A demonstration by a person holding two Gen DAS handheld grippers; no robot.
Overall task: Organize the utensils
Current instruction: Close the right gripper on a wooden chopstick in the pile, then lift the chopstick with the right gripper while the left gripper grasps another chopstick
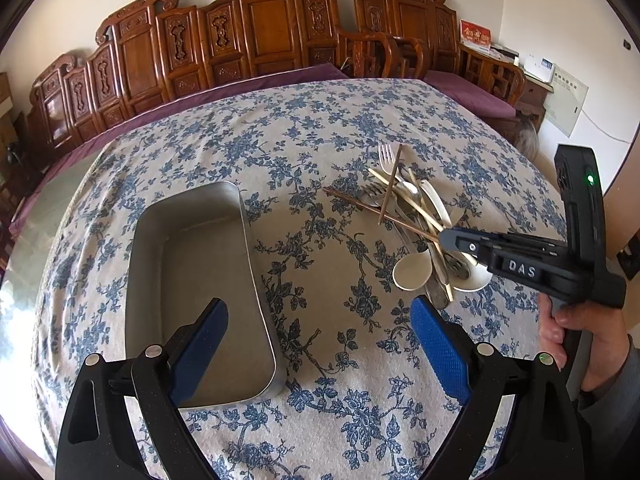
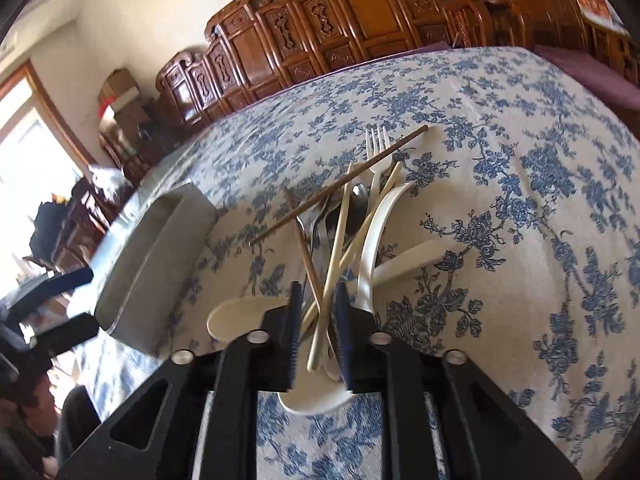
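On my left feed I see the left gripper (image 1: 320, 332) hanging above the bench (image 1: 312, 128), its blue pads (image 1: 440, 344) spread wide apart with nothing between them. One pad sits over the near end of the metal tray (image 1: 256, 276), which lies on the floral cloth (image 1: 224, 136) with its long side running away from me; I see nothing inside it. To the right of the tray, apart from it, lies the pile of utensils (image 1: 416, 220): dark wooden chopsticks (image 1: 390, 188) crossing on top, pale chopsticks, a metal fork (image 1: 386, 156) pointing away, and white spoons (image 1: 412, 272) at the near end. The right gripper (image 1: 444, 236) reaches into that pile from the right, held by a hand (image 1: 576, 336) low at the frame's edge. On my right feed, the right gripper (image 2: 318, 320) has its jaws drawn close, with a narrow gap still showing, and several handles pass through that gap: a pale chopstick (image 2: 334, 268), a dark chopstick (image 2: 308, 256) and a metal handle. I cannot tell whether the pads are pressing on them or only bracketing them. A white spoon bowl (image 2: 236, 316) lies just left of the jaws and another white spoon (image 2: 316, 400) lies beneath them. The tray (image 2: 160, 248) shows to the left of the pile. Carved wooden chairs (image 1: 248, 36) line the far side of the bench.
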